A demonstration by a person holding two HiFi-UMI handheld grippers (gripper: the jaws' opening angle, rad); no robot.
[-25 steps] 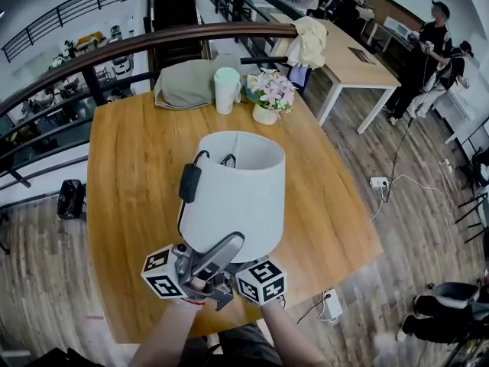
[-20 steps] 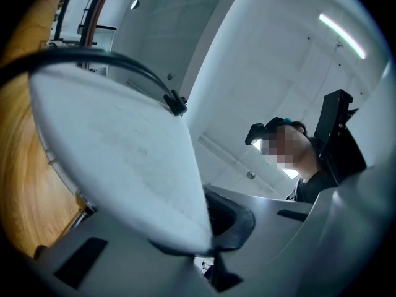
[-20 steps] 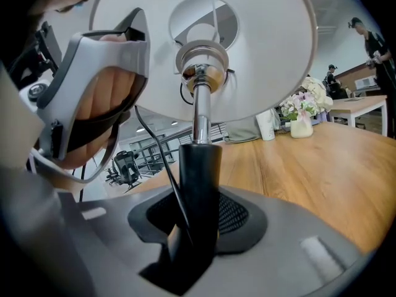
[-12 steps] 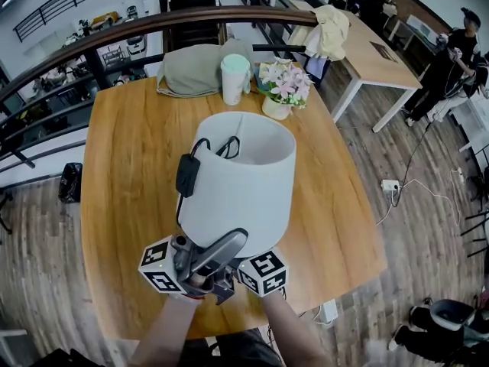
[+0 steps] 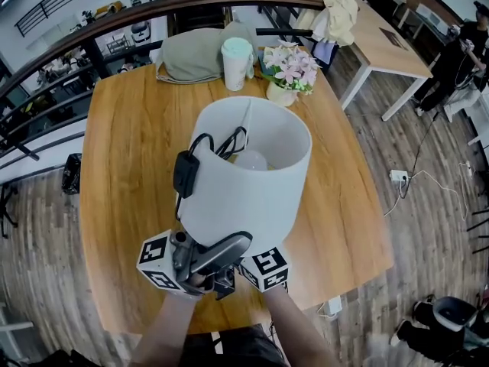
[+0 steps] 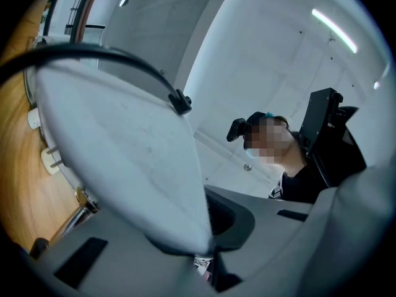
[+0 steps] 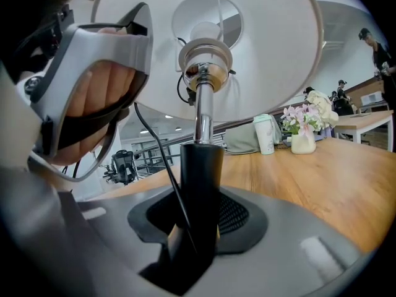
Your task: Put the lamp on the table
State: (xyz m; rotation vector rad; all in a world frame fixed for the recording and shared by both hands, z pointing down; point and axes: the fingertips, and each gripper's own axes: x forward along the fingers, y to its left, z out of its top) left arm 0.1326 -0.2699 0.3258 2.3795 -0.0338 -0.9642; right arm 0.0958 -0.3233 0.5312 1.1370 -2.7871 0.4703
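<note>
Table [image 5: 122,151]: square wooden top; every place below is given from it.
Lamp [image 5: 248,167]: white drum shade, open top turned to the head view, bulb [image 5: 250,159] showing inside. It is held over the table's near half, its lower rim close to the near edge. Whether its foot touches the table cannot be told.
Cord [image 5: 186,173]: black, with an inline switch, lying against the shade on the side toward the table's left edge.
Left gripper [image 6: 207,228]: jaws closed on the lower rim of the shade, the thin wall pinched between the pads, above the table's near edge.
Right gripper [image 7: 198,228]: jaws clamped on the black sleeve of the stem [image 7: 201,166], the cord caught alongside, above the table's near edge.
Cup [image 5: 237,63]: pale, lidded, upright at the table's far edge.
Flowers [image 5: 286,71]: pink and white, in a small vase just beside the cup, at the table's far edge.
Cloth [image 5: 195,52]: grey-green bundle at the table's far edge, left of the cup.
</note>
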